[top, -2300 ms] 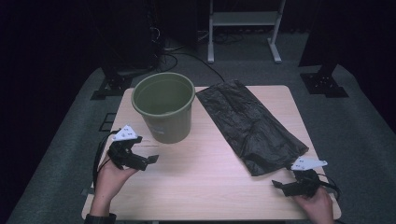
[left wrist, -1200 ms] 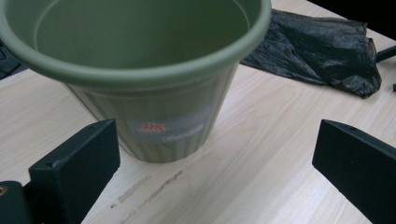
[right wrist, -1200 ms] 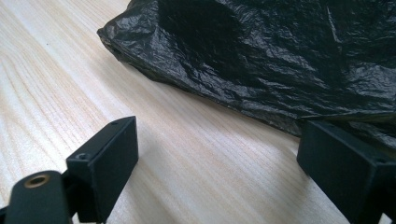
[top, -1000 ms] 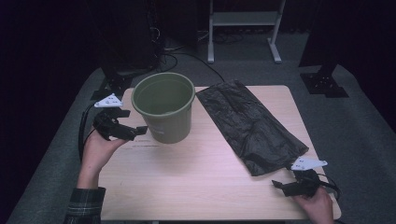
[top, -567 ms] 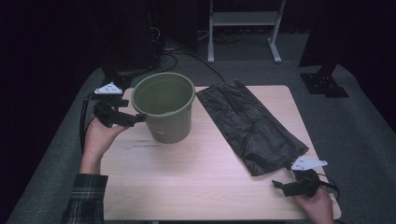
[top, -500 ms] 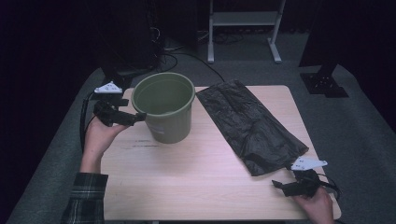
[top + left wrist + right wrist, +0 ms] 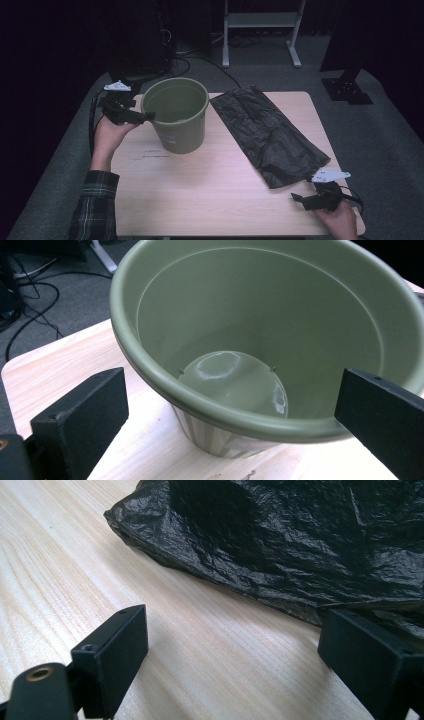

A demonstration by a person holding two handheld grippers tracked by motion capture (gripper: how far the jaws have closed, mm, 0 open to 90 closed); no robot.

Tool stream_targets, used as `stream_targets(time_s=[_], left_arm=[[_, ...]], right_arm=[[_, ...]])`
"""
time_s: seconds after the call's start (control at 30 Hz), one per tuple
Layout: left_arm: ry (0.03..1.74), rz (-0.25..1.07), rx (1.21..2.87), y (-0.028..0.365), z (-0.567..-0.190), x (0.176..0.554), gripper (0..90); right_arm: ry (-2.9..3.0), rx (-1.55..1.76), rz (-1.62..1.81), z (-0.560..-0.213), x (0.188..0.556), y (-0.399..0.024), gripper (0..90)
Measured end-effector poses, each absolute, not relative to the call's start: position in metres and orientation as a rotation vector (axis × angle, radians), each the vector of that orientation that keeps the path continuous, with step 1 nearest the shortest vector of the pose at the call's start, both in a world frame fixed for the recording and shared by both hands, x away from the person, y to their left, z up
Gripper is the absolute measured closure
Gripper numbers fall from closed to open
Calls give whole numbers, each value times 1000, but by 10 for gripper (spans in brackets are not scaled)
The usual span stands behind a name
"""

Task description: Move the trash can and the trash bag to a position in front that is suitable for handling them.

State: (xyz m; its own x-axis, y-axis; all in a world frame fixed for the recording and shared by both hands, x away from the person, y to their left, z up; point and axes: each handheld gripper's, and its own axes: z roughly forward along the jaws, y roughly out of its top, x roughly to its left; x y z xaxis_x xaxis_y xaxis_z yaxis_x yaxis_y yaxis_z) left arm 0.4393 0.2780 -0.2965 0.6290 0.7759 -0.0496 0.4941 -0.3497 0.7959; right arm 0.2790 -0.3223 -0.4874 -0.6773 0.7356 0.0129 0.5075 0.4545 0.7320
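An empty olive-green plastic bucket (image 7: 176, 115) stands upright on the light wooden table (image 7: 210, 190), left of centre. A flat black plastic bag (image 7: 268, 135) lies to its right, stretching toward the near right corner. My left gripper (image 7: 145, 117) is at the bucket's left rim, jaws wide open; in the left gripper view the bucket (image 7: 260, 355) sits between them, with one jaw outside the rim. My right gripper (image 7: 300, 199) rests low near the table's front right corner, open, just short of the bag's near end (image 7: 280, 545).
Dark carpet surrounds the table. A white stand (image 7: 260, 30) and cables (image 7: 200, 55) lie on the floor behind it. Bare tabletop runs along the front between the two hands.
My left gripper rose from the table's front left and moved forward to the bucket's left rim. The right gripper, bag and bucket stayed put.
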Motion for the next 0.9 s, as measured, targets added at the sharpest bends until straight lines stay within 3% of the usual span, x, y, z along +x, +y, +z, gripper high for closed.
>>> stream_targets(time_s=[0.47, 0.9], left_arm=[[1022, 401, 2072, 270, -312, 465, 0], [1024, 383, 2089, 259, -315, 463, 0]], right_arm=[[2403, 1062, 1054, -487, 279, -322, 110], [2402, 1061, 1055, -487, 279, -322, 110]])
